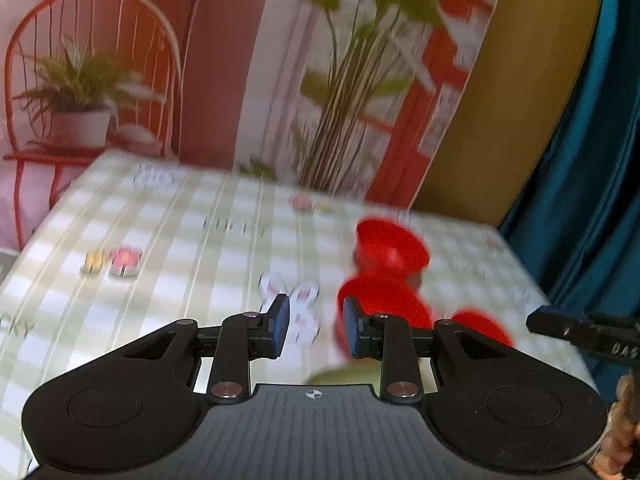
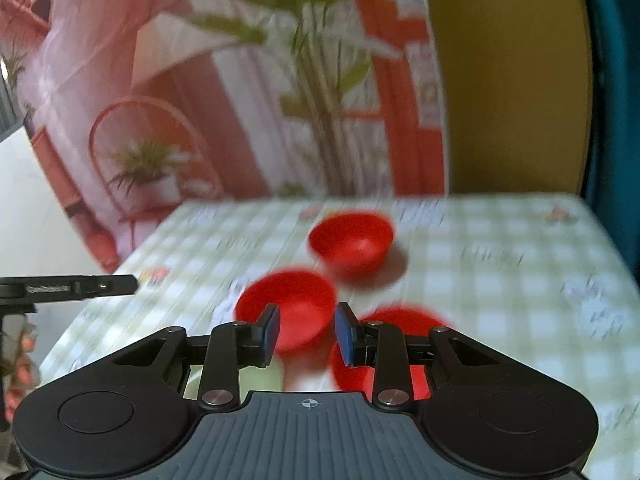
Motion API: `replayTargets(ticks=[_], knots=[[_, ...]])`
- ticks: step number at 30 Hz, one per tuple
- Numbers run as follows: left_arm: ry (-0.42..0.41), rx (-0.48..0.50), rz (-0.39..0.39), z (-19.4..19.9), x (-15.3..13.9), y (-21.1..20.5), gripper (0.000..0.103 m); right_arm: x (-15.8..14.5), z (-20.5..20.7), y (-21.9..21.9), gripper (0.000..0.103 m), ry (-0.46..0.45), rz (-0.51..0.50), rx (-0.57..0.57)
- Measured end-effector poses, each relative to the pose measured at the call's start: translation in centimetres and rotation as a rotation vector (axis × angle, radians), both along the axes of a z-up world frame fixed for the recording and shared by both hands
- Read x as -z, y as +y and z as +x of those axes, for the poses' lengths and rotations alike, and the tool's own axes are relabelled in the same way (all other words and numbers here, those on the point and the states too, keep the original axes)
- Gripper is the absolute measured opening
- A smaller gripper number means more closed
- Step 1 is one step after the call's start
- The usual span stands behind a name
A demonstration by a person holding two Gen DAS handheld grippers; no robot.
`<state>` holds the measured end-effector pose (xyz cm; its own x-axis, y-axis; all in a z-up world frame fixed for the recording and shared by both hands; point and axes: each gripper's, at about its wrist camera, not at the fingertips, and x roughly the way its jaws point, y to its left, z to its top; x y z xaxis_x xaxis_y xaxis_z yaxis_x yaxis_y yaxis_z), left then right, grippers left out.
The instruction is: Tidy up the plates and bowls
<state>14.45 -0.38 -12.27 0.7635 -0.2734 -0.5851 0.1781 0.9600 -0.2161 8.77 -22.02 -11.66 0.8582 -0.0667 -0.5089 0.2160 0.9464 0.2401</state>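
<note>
Listing: three red bowls, far bowl (image 2: 352, 242) landmark; middle bowl (image 2: 290, 308) and near bowl (image 2: 384, 352) nearer the cameras. Left gripper (image 1: 316, 326), right gripper (image 2: 306, 334): parted, empty. Risk: blurred approach clipping rims, scattering bowls.

Three red bowls (image 2: 352, 240) upright, near one another, on checked tablecloth (image 2: 500, 264)

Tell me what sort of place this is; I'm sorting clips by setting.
Probably a staged home dining corner: a table with a checked tablecloth, red bowls on it, and behind it what looks like a printed backdrop showing a red chair and potted plants.
</note>
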Motion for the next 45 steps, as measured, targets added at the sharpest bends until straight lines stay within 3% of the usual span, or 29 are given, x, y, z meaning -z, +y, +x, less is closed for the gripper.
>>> replayTargets(ticks=[2, 6, 12, 19, 26, 37, 41, 43, 45], knots=[[-0.035, 0.006, -0.013, 1.0, -1.0, -0.9, 0.031, -0.1, 0.8, -0.6, 0.029, -0.007, -0.067, 0.016], [-0.090, 0.045, -0.025, 3.2, -2.2, -3.2, 0.036, 0.5, 2.3, -2.1, 0.029, -0.018, -0.093, 0.016], [-0.112, 0.117, 0.004, 7.1, -1.4, -6.3, 0.036, 2.0, 4.9, -3.2, 0.029, 0.009, -0.116, -0.005], [-0.004, 0.194, 0.025, 13.0, 2.3, -8.5, 0.036, 4.2, 9.0, -5.8, 0.029, 0.062, -0.104, -0.016], [0.104, 0.218, -0.006, 18.2, 5.4, -9.5, 0.035, 6.7, 12.8, -9.7, 0.029, 0.096, 0.045, 0.036], [0.186, 0.214, 0.037, 21.6, 8.6, -10.6, 0.035, 9.2, 17.3, -11.5, 0.028, 0.181, 0.131, 0.027], [0.203, 0.215, 0.039, 21.9, 9.3, -10.6, 0.035, 9.9, 17.9, -11.5, 0.023, 0.194, 0.156, 0.019], [0.206, 0.217, 0.039, 21.9, 9.5, -10.6, 0.029, 10.0, 18.1, -11.5, 0.022, 0.199, 0.163, 0.014], [0.183, 0.231, 0.030, 21.9, 9.7, -10.7, 0.017, 10.0, 18.1, -11.4, 0.015, 0.198, 0.174, 0.002]])
